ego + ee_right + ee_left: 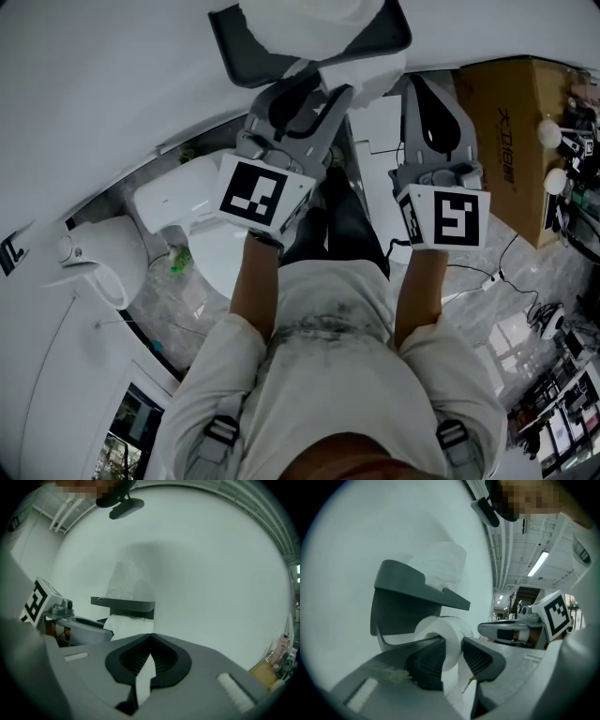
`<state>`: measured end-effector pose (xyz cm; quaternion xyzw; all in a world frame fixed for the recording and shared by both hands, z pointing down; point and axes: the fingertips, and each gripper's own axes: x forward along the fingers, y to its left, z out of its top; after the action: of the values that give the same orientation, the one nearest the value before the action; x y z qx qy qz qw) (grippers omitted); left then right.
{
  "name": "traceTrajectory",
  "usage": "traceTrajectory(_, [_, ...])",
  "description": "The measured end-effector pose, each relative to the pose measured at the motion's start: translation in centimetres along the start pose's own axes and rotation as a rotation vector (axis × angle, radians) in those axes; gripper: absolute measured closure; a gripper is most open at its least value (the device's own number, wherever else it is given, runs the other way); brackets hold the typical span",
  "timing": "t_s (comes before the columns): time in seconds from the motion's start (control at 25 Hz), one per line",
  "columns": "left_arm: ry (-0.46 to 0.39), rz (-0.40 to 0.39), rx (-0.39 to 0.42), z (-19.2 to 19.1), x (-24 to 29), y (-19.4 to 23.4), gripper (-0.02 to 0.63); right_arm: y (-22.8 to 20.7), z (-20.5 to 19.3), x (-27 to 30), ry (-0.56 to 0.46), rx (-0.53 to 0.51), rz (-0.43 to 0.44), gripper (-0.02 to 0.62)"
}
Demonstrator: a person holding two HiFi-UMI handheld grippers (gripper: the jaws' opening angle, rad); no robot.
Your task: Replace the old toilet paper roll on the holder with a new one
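A grey wall holder (401, 602) carries a wrapped new roll (443, 564) on its top shelf, and below that shelf sits the old white roll (447, 630). My left gripper (452, 646) reaches in from below with its pads closed on the old roll's side wall. A paper tail hangs down between them. My right gripper (151, 637) is shut, pinching a strip of toilet paper (145, 674), and it sits just right of the holder (123, 604). In the head view both grippers, left (317, 84) and right (420, 84), are raised to the holder (244, 42).
A white toilet (187, 202) stands below left of my left arm, and a white fixture (94, 258) is mounted further left. A cardboard box (511, 131) stands at the right, with cables (497, 277) on the marble floor beside it. A plain white wall is behind the holder.
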<state>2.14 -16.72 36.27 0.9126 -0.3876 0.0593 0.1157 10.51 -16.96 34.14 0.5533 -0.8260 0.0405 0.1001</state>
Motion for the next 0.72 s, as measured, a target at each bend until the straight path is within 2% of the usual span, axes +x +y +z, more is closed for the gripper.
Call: traceTrajectory(0.72, [0.011,-0.009,-0.009,0.1,2.0,-1.0,0.476,-0.7,-0.6,-0.7,0.005,0.009,-0.037,0.595])
